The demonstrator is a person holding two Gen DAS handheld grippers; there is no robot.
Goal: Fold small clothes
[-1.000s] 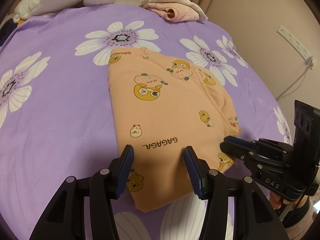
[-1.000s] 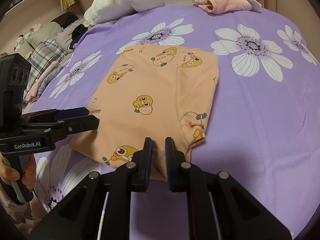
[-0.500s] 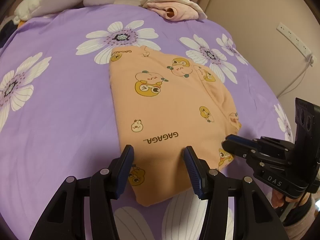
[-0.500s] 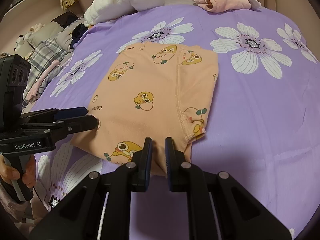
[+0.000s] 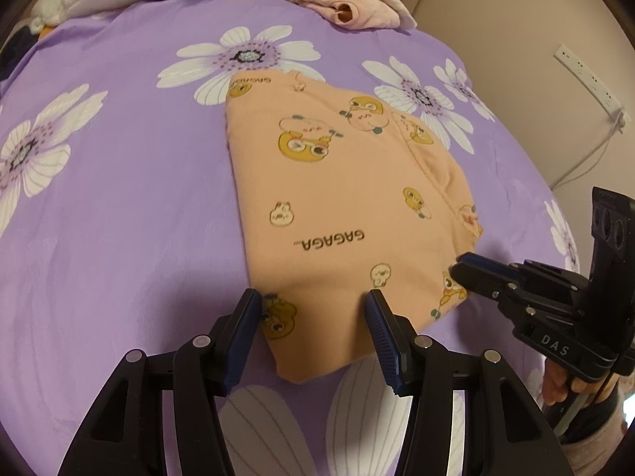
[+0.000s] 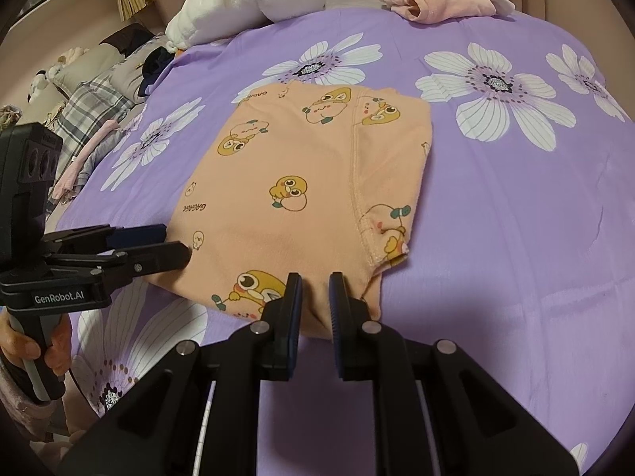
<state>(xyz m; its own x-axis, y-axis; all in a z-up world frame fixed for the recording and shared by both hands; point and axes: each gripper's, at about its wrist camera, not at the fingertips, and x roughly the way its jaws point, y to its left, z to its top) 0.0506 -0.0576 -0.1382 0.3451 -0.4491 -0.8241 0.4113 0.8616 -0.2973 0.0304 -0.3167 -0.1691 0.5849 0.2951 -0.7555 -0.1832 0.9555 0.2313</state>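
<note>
peach duck-print garment (image 5: 349,214) flat on floral bedspread (image 5: 119,206), long axis running away. near hem between wide-spread left gripper (image 5: 313,309); right gripper (image 6: 315,297) narrowed, seemingly pinching near hem.

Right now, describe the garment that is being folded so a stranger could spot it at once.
On the purple flowered bedsheet, look at the middle, just ahead of both grippers. The peach garment lies flat there, printed with yellow cartoon ducks and "GAGAGA", unlike the plain pink clothes bundled at the far edge.

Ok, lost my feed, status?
Left hand-held gripper open over orange garment near edge. Right hand-held gripper nearly shut at its corner. Nothing blocking.
</note>
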